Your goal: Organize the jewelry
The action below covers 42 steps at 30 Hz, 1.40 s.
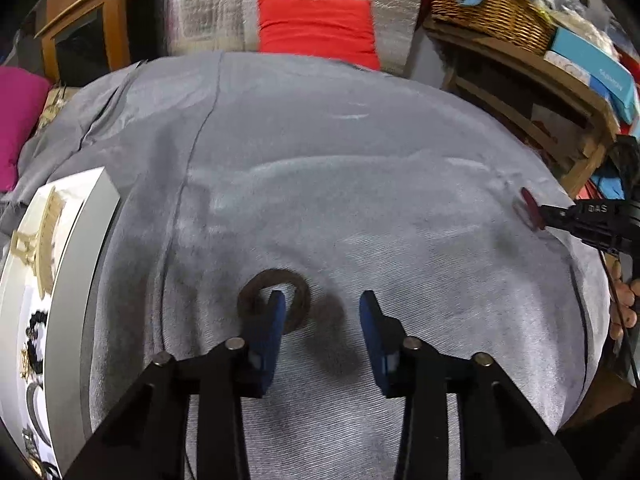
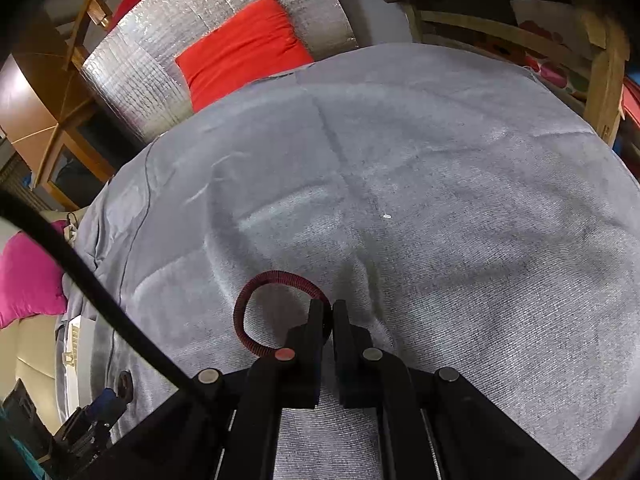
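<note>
In the left wrist view a dark brown bangle lies flat on the grey cloth. My left gripper is open; its left blue finger rests over the bangle's opening. In the right wrist view my right gripper is shut on a dark red thread-wrapped bangle, holding its right side just above the cloth. The right gripper also shows at the right edge of the left wrist view with the red bangle edge-on.
A white jewelry tray with gold and black pieces sits at the left of the cloth. A red cushion and silver foil mat lie behind. A wicker basket and wooden shelves stand at the right. A pink cushion lies left.
</note>
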Each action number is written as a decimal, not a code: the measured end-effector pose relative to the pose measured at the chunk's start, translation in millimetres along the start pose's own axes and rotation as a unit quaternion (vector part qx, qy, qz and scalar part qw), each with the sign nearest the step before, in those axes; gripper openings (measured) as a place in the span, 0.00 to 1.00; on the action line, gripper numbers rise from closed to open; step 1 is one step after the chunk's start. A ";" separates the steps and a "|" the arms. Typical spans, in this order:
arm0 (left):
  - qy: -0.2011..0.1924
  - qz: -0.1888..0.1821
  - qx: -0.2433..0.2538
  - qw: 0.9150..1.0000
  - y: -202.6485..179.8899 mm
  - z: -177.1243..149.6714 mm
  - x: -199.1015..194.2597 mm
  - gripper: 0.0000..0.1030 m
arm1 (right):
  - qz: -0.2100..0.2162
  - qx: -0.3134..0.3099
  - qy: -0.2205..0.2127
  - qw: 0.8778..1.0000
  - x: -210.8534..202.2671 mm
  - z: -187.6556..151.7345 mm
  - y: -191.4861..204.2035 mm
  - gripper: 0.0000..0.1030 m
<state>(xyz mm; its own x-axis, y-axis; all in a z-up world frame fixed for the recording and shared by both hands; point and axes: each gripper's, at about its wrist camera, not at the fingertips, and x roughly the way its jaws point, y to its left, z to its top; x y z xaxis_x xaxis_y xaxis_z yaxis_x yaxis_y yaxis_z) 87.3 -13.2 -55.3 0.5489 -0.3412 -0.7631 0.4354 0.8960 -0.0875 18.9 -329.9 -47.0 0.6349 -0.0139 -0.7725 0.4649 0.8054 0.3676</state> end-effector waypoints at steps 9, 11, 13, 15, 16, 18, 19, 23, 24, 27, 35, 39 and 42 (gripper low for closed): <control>0.034 0.012 -0.001 0.999 4.4 -5.0 19.0 0.11 | 0.001 0.001 0.003 1.000 1.7 -0.5 0.1 0.05; 0.035 0.012 -0.003 0.999 5.2 -5.5 19.3 0.09 | 0.002 0.000 0.003 1.000 1.6 -0.6 0.7 0.05; 0.035 0.013 -0.004 0.999 5.7 -5.8 19.6 0.08 | 0.002 0.000 0.002 1.000 1.3 -1.1 1.0 0.05; 0.034 0.015 -0.003 0.999 5.4 -6.0 19.8 0.07 | 0.002 0.001 0.002 1.000 1.1 -1.3 0.8 0.05; 0.033 0.018 -0.002 0.999 5.2 -6.3 20.1 0.06 | 0.002 0.000 0.001 1.000 0.7 -1.3 0.9 0.05; 0.032 0.024 0.003 0.999 3.7 -6.1 21.2 0.05 | 0.003 0.000 0.000 1.000 0.3 -1.7 1.3 0.05; 0.031 0.026 0.006 0.999 2.3 -6.2 20.7 0.04 | 0.003 0.000 0.000 1.000 0.6 -1.7 1.5 0.05; 0.031 0.040 0.017 0.999 -3.3 -6.9 20.5 0.03 | 0.003 -0.002 0.003 1.000 2.7 -1.6 2.7 0.05; 0.029 0.042 0.018 0.999 -4.4 -6.4 19.6 0.03 | 0.003 -0.003 0.003 1.000 3.0 -1.7 3.2 0.05; 0.021 0.052 0.026 0.998 -7.1 -4.9 16.3 0.03 | 0.004 -0.004 0.002 1.000 2.9 -1.8 4.9 0.05; 0.007 0.069 0.028 0.997 -7.0 -2.6 8.2 0.03 | 0.011 -0.009 -0.003 1.000 0.6 -3.2 12.0 0.05; 0.003 0.076 0.031 0.997 -8.4 -2.2 6.0 0.03 | 0.017 -0.014 -0.008 1.000 -2.3 -4.1 16.4 0.05; -0.001 0.079 0.031 0.996 -9.5 -1.8 3.8 0.03 | 0.023 -0.019 -0.008 1.000 -3.0 -5.4 20.8 0.05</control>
<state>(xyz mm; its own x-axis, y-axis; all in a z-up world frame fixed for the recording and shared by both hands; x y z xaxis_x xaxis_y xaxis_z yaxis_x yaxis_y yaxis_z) 84.0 -22.5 -58.5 0.6162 -0.1978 -0.7624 0.3867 0.9192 0.0740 23.3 -309.9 -39.8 0.6648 0.0135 -0.7469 0.4124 0.8271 0.3820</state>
